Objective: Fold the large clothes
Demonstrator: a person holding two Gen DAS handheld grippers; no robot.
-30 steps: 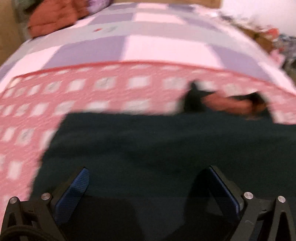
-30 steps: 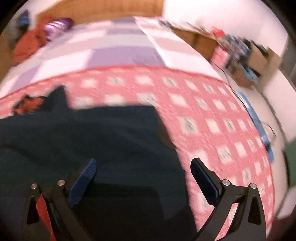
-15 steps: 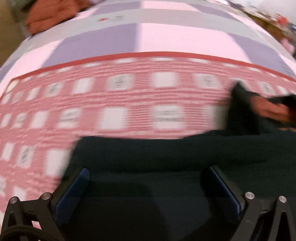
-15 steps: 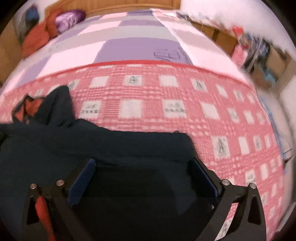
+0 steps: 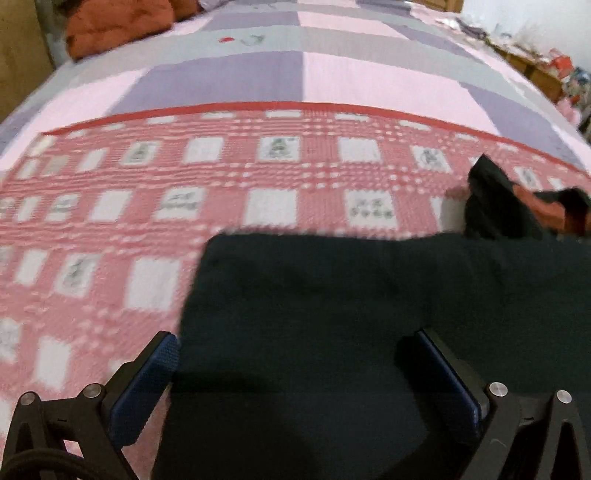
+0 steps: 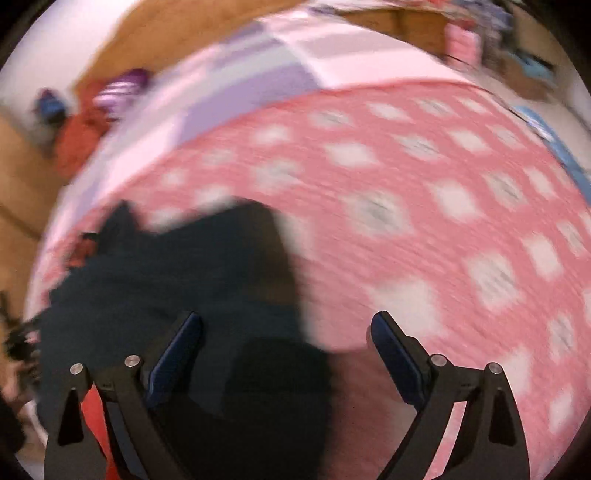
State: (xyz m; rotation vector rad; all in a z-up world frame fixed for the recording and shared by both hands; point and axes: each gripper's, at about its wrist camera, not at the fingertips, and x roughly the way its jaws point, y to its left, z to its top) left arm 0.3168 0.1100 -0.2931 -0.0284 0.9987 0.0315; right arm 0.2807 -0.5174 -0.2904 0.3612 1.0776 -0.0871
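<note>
Garment: one dark green garment [image 5: 332,302] lies spread on the pink checked blanket [image 5: 147,206]; its near part runs under both grippers and out of the bottom of each view.
Garment edges: in the left wrist view its left edge falls just inside the left gripper's left finger; in the right wrist view [image 6: 192,280] its right edge falls between the two fingers, blurred.
Garment far end: a raised dark fold with an orange-red lining [image 5: 539,206] at the far right corner of the garment.
Left gripper: [image 5: 295,369] one, two blue pads spread wide over the garment – nothing pinched between them.
Right gripper: [image 6: 286,347] one, jaws wide and just narrowed a little; garment edge and blanket show below the gap, no pad pressing on cloth.
Blankets: two – the pink checked one under the garment, and beyond it a lilac, pink and grey squared bedcover [image 5: 295,70].
Beyond the garment, far left: one rust-orange heap of cloth [image 5: 118,26] on the bedcover's corner; a purple striped bundle [image 6: 122,88] beside it.
Beyond the garment, far right: a cluttered wooden shelf [image 5: 535,66], items too blurred to count.
</note>
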